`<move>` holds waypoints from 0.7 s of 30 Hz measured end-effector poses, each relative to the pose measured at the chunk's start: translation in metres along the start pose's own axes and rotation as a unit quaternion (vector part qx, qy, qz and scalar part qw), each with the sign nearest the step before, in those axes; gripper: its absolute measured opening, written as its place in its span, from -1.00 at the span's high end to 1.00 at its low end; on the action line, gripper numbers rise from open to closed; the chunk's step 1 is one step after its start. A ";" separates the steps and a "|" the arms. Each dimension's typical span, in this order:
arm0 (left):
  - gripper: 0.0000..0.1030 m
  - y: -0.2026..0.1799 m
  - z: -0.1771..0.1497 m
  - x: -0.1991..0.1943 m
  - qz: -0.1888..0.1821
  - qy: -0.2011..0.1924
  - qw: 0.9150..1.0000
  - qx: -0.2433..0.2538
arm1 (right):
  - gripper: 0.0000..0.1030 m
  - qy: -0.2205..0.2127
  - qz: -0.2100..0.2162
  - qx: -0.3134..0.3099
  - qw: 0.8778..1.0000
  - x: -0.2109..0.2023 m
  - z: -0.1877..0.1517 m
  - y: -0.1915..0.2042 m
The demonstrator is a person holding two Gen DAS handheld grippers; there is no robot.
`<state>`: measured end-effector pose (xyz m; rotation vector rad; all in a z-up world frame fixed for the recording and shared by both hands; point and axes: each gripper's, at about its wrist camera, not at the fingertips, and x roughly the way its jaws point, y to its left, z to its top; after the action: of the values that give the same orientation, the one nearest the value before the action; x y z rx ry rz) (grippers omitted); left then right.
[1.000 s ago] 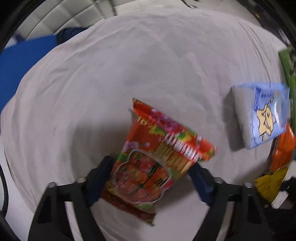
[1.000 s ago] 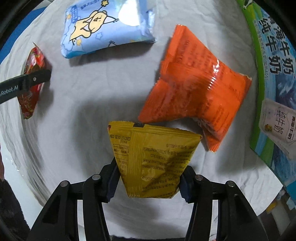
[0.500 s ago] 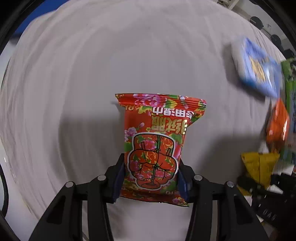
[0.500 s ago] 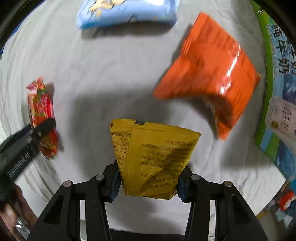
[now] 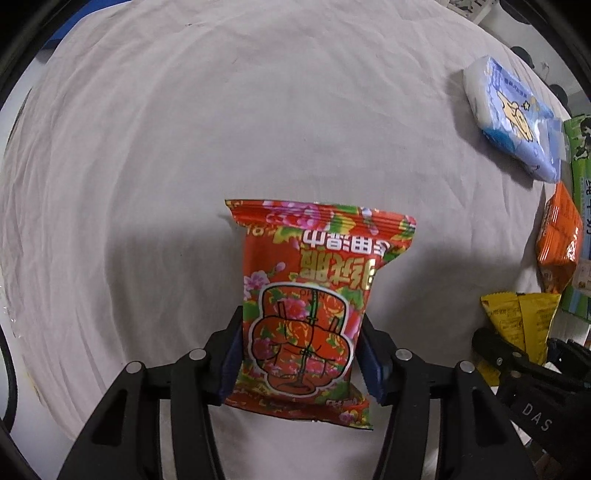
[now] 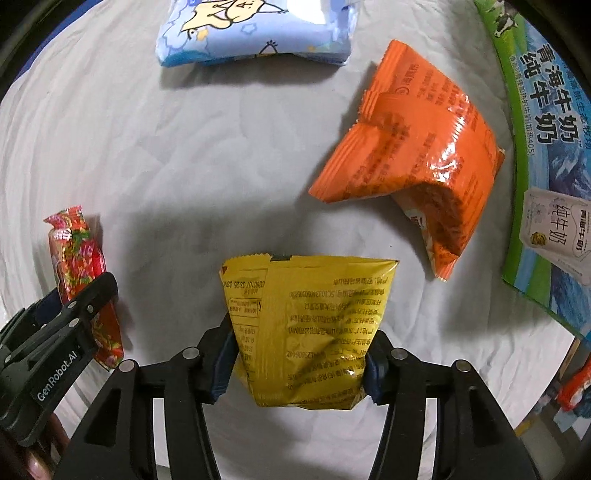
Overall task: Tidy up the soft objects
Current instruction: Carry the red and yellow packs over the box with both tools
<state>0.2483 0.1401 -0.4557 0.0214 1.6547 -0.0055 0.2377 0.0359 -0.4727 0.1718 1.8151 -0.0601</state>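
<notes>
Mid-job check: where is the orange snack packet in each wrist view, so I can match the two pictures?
Left wrist view: the orange snack packet lies at the far right edge, below the blue tissue pack.
Right wrist view: the orange snack packet lies upper right, beyond the yellow packet held in the right tool.
Shared landmark: the blue tissue pack, lying just past the orange packet in both views.

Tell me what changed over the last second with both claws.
The left claw took hold of the red floral packet: a second ago it sat crooked between wider-set fingers, now it is straight and clamped. The right claw kept its grip on the yellow packet. Orange packet and blue pack stayed on the cloth.
</notes>
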 end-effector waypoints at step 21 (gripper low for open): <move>0.16 -0.033 -0.066 -0.111 -0.022 -0.106 0.994 0.010 | 0.14 -0.082 0.020 -0.069 0.994 -0.092 -0.070 -0.037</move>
<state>0.1917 0.1073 -0.3403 -0.0011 1.4426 -0.0559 0.1866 0.0010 -0.3684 0.1020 1.6458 0.0780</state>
